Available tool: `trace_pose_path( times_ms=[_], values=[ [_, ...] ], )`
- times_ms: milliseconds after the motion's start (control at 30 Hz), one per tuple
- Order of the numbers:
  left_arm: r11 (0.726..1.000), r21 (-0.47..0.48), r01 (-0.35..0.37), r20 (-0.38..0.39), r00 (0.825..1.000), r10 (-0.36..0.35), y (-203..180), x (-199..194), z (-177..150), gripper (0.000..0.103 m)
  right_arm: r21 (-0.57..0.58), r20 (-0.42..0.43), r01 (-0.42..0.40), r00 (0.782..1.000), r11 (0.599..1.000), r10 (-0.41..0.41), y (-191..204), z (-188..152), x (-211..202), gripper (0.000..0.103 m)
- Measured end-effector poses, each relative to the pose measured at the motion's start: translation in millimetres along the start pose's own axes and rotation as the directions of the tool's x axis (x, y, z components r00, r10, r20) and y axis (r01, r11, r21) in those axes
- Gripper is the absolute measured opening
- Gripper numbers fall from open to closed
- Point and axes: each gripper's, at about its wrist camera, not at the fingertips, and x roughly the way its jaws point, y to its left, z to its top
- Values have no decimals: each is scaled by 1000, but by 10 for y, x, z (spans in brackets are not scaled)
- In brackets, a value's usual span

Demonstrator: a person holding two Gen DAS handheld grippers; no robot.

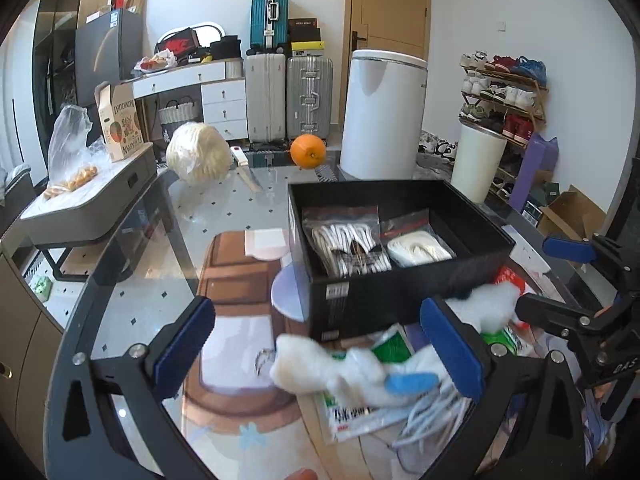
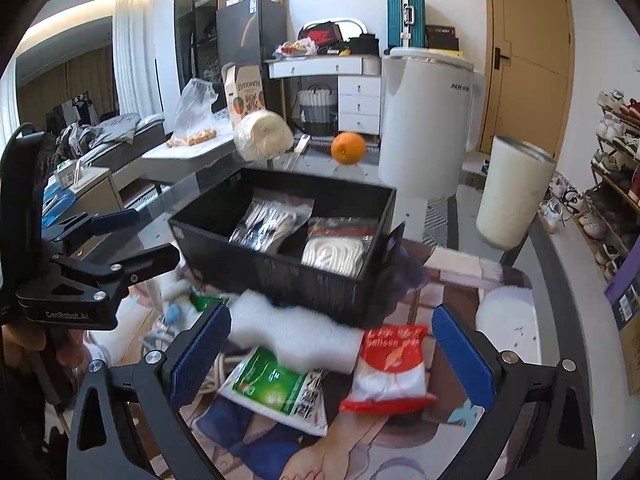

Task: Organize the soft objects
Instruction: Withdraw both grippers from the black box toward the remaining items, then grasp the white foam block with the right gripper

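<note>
A black box [image 1: 360, 304] [image 2: 280, 280] stands on the glass table and holds two clear bags of white laces [image 1: 348, 246] [image 2: 336, 252]. In front of it lie a white fluffy plush [image 1: 320, 372] [image 2: 296, 332], a green-printed packet [image 2: 276, 392] [image 1: 390, 346], a red-and-white packet [image 2: 390, 368] and a white cord [image 1: 432, 416]. My left gripper [image 1: 320, 356] is open, low over the plush. My right gripper [image 2: 332, 360] is open above the two packets; it also shows in the left wrist view [image 1: 556, 276] at the right.
At the table's far side are a white cabbage-like ball [image 1: 198, 152], a knife [image 1: 248, 172] and an orange [image 1: 308, 151]. A white cylinder bin [image 2: 514, 192] and a tall white appliance [image 2: 428, 120] stand behind. A shoe rack [image 1: 504, 92] is at right.
</note>
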Motion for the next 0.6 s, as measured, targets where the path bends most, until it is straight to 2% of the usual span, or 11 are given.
trace_pose_path(
  times_ms=[200,600],
  values=[
    [1000,0,10,-27,1000,-10,9,-7,-119,103,11,-54,-12,998,1000,13,40,-141,66,102],
    [1000,-5,15,-37,999,-15,5,-25,-177,103,26,-106,-23,994,999,26,85,-233,140,102]
  ],
)
